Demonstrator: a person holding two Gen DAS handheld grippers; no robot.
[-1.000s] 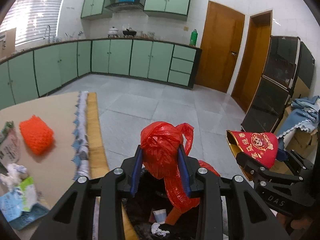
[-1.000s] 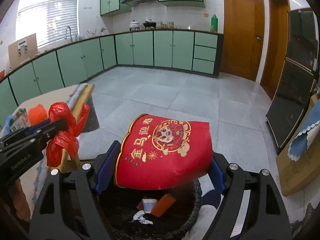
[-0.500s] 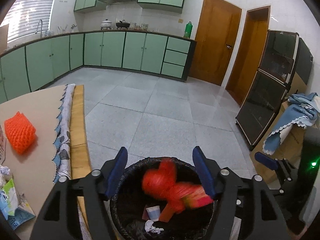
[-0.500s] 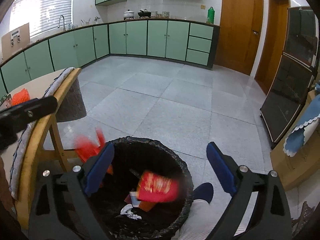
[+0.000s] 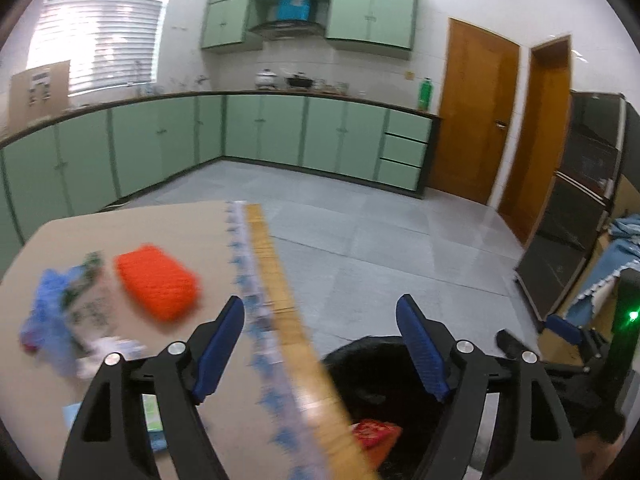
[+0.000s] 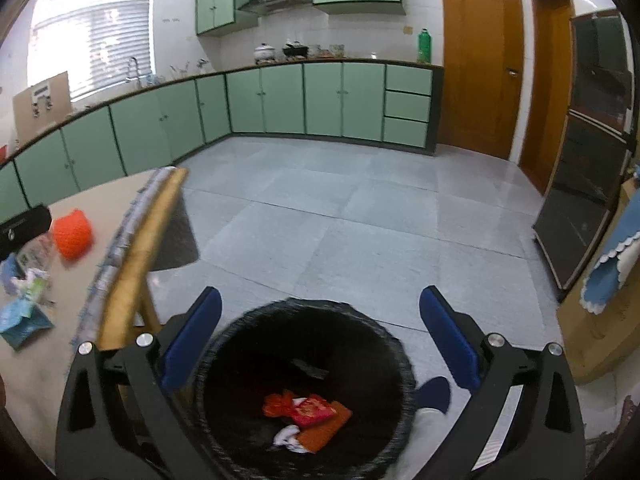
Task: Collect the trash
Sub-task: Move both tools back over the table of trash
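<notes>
The surface (image 5: 100, 232) ends in a straight wooden edge with a patterned blue-and-white trim (image 5: 256, 312) along it, and past that edge a wide stretch of grey tiled floor (image 6: 340, 220) lies open as far as the green cabinets (image 6: 280, 100) and the wooden doors (image 6: 480, 60). The black-lined trash bin (image 6: 224, 360) stands on the floor just beside the surface's edge. In it lie a crumpled red bag (image 6: 278, 404), a red printed packet (image 6: 312, 410), an orange piece (image 6: 324, 432) and a bit of white paper (image 6: 286, 436). The right gripper (image 6: 320, 328) hangs over the bin, its blue fingers (image 6: 448, 344) wide and opening, nothing between them. The left gripper (image 5: 320, 340) straddles the surface's edge, its fingers (image 5: 218, 344) also opening and empty. Trash not yet collected sits on the surface: an orange mesh sponge (image 5: 158, 282), and near it a heap of blue, white and green wrappers (image 5: 68, 320), too blurred to tell apart. From the left view the bin is mostly hidden behind the trim and fingers. A dark shoe (image 6: 434, 394) shows beside the bin.
</notes>
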